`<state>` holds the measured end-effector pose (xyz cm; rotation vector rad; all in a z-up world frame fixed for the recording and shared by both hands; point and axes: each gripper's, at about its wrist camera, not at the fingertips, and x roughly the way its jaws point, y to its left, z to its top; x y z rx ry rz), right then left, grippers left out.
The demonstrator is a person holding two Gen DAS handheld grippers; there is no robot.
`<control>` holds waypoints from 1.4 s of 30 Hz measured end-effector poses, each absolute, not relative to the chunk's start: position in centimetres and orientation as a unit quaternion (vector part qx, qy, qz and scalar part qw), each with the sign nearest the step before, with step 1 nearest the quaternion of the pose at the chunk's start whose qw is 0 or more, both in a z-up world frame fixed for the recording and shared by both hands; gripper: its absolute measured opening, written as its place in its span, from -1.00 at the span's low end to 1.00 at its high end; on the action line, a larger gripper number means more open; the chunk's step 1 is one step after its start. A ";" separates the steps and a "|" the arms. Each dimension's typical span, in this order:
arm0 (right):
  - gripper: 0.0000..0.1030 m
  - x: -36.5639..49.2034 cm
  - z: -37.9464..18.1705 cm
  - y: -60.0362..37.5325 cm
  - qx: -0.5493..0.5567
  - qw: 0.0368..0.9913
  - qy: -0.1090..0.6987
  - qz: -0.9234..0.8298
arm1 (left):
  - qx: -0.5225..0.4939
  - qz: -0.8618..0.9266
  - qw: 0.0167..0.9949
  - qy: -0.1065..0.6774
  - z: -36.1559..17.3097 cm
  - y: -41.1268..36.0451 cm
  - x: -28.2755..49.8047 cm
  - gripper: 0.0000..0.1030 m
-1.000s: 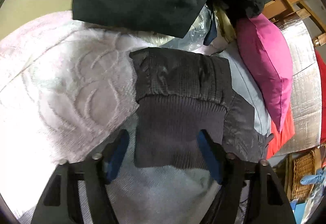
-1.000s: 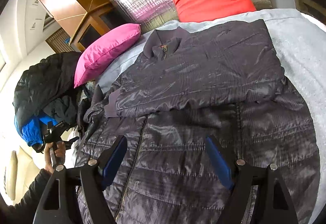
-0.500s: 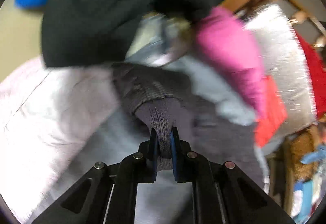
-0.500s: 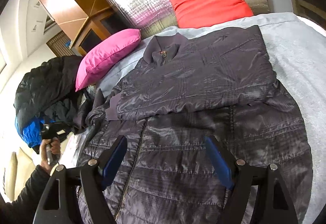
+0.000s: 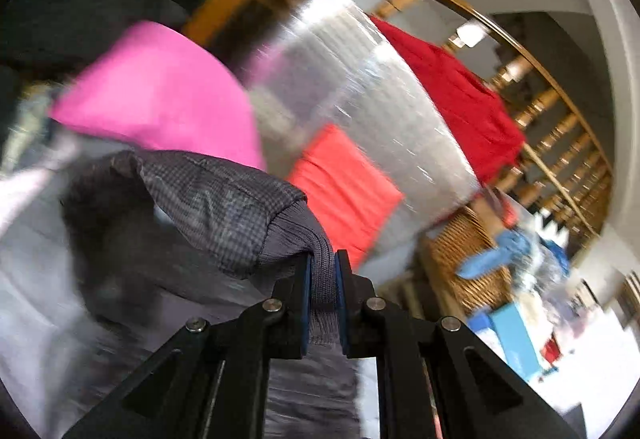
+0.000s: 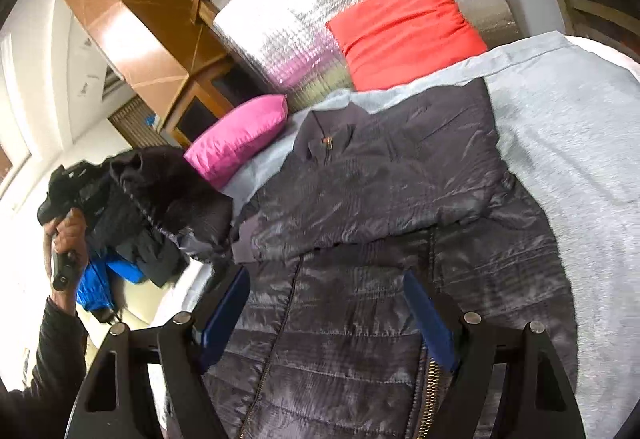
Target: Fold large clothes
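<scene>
Left gripper point(image 5: 322, 279) clamped on the ribbed knit cuff point(image 5: 320, 259) of the jacket's sleeve point(image 5: 224, 207), jaws nearly together with only the cuff's thickness between the blue pads point(image 5: 306, 303). Sleeve lifted clear of the bed, hanging back toward the body of the dark quilted jacket point(image 6: 380, 239); from the right wrist view, seen bunched up beside the person's hand point(image 6: 66, 235) at the left edge of the bed. Right gripper point(image 6: 328, 315) spread wide and holding nothing, hovering over the lower front panel near the zip point(image 6: 276, 319).

Jacket spread on the grey bed cover point(image 6: 580, 167), collar toward the pink pillow point(image 6: 240, 135) and red pillow point(image 6: 404, 27), other sleeve already laid across the chest.

Handling, as a judgement: light, puffy, thoroughly soft; no stiffness to carry a fold, so likely to sag and drag behind any single grip. Shiny shell probably slippery against smooth pads and against itself, liable to slide off a stacked fold. Knit cuff the best hold on the sleeve: grippy, thick, compressible. For the body, hem corners or the ribbed waistband, if present, better than mid-panel, where a pinch would catch only the top layer. Zip teeth best avoided.
</scene>
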<state>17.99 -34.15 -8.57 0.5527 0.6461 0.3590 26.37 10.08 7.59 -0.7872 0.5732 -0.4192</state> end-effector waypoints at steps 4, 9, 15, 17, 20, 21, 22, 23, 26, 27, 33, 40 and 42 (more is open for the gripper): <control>0.59 17.7 -8.6 -35.5 0.291 0.891 0.302 0.174 | -0.382 -0.252 0.837 0.301 6.1 1.7 26.3 -0.72; 0.83 18.1 -8.7 -37.1 0.338 0.876 0.301 0.167 | -0.306 -0.242 0.814 0.431 -1.0 -6.0 28.0 0.30; 0.84 20.1 -9.5 -38.9 0.418 0.833 0.316 0.177 | -0.226 -0.217 0.810 0.495 -6.9 -3.8 25.7 0.30; 0.84 21.5 -9.7 -38.2 0.431 0.819 0.329 0.188 | -0.211 -0.203 0.827 0.480 -7.2 -1.3 24.4 0.30; 0.84 24.2 -10.5 -36.7 0.454 0.792 0.354 0.204 | -0.215 -0.160 0.850 0.454 -7.2 3.1 23.5 0.30; 0.84 25.2 -11.2 -36.3 0.474 0.776 0.365 0.199 | -0.221 -0.145 0.856 0.445 -7.4 4.6 23.6 0.30; 0.84 25.6 -11.9 -35.9 0.496 0.758 0.377 0.196 | -0.226 -0.132 0.861 0.437 -7.2 5.9 23.3 0.30; 0.84 26.0 -12.8 -35.4 0.534 0.727 0.380 0.204 | -0.231 -0.127 0.863 0.431 -7.5 6.9 23.1 0.30; 0.84 26.7 -13.7 -33.7 0.608 0.672 0.363 0.217 | -0.259 -0.110 0.865 0.416 -7.5 10.1 23.1 0.30; 0.84 27.0 -13.8 -33.4 0.632 0.655 0.353 0.217 | -0.263 -0.108 0.865 0.414 -7.5 10.3 22.9 0.30; 0.84 31.5 -14.5 -29.9 0.719 0.582 0.333 0.182 | -0.265 -0.078 0.873 0.401 -8.2 11.9 23.5 0.36; 0.83 33.1 -18.2 -30.3 0.754 0.573 0.311 0.084 | -0.263 -0.038 0.864 0.427 -11.4 12.7 26.8 0.37; 0.07 33.9 -17.8 -30.2 0.710 0.611 0.342 0.070 | -0.266 -0.027 0.856 0.443 -13.1 12.9 27.4 0.37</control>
